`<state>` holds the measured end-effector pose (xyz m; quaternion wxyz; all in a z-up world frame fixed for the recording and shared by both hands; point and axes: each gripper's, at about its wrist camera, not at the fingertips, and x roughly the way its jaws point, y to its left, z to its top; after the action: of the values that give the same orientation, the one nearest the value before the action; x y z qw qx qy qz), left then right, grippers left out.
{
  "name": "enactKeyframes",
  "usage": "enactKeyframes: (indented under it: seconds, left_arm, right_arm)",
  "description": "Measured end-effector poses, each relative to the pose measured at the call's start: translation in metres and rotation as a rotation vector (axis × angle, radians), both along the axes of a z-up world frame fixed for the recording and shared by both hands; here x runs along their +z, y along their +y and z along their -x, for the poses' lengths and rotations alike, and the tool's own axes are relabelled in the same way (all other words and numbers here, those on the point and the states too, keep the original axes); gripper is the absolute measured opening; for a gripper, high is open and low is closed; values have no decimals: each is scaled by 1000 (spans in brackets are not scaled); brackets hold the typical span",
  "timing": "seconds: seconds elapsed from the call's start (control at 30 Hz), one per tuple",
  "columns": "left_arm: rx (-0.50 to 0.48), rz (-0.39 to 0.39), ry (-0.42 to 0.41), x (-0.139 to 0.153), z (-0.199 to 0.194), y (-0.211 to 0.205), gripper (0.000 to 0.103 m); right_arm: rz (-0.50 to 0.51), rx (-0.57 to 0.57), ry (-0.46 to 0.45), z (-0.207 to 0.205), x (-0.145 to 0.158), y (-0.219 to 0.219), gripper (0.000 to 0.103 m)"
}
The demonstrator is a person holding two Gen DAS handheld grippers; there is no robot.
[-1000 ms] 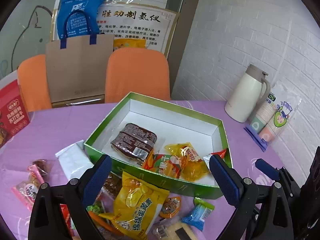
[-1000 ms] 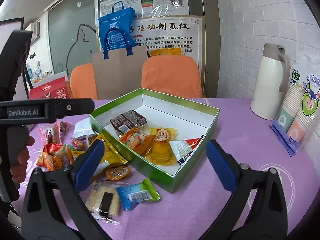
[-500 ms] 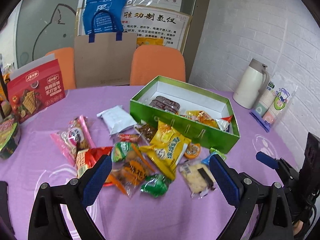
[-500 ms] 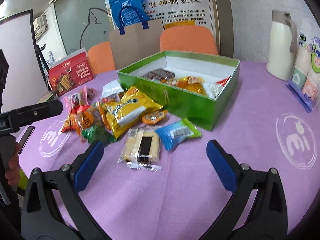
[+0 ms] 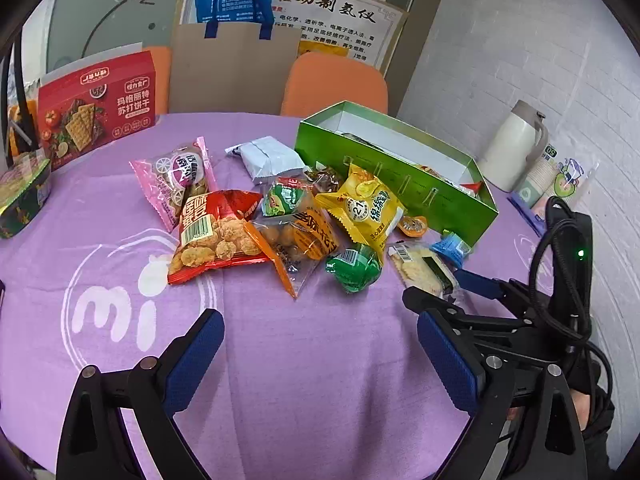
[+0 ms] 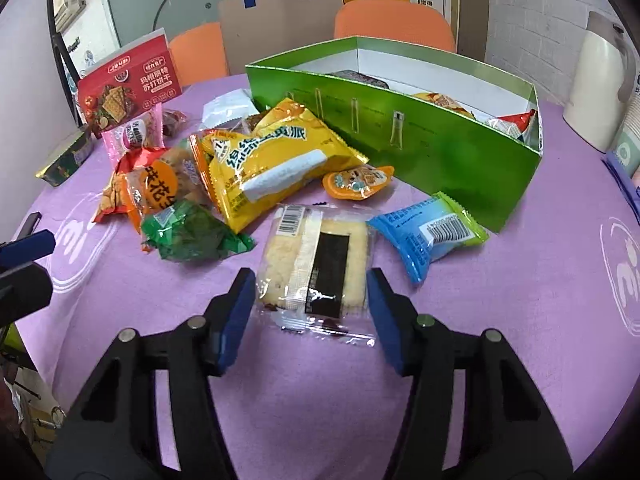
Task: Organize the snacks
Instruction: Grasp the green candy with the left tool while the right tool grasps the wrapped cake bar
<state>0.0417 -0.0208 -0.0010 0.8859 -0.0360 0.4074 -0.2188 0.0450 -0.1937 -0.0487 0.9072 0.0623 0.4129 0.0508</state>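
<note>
Right gripper (image 6: 312,296) lowered, closing; rice cracker packet (image 6: 316,264) between jaws.

My left wrist view: looks down across the purple table (image 5: 304,360) from its near edge, set back from the snack pile (image 5: 288,224). My right wrist view: lower, close over the rice cracker pack (image 6: 316,264). Shared: pile, green box (image 5: 400,184), red box (image 5: 96,108), chairs (image 6: 394,26).
</note>
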Motion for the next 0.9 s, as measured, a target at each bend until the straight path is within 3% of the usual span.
enactKeyframes:
  seconds: [0.2, 0.5, 0.57, 0.63, 0.9]
  left_arm:
    - [-56, 43, 21, 0, -7, -16, 90]
    - [-37, -4, 56, -21, -56, -56, 90]
    - [-39, -37, 52, -26, -61, -60, 76]
    - [-52, -79, 43, -29, -60, -61, 41]
    - [-50, 14, 89, -34, -31, -31, 43]
  right_arm:
    - [-57, 28, 10, 30, 3, -15, 57]
    - [-97, 21, 6, 63, 4, -32, 59]
    - [-98, 20, 5, 62, 4, -31, 59]
    - [-95, 21, 2, 61, 4, -29, 59]
    - [-94, 24, -1, 60, 1, -26, 63]
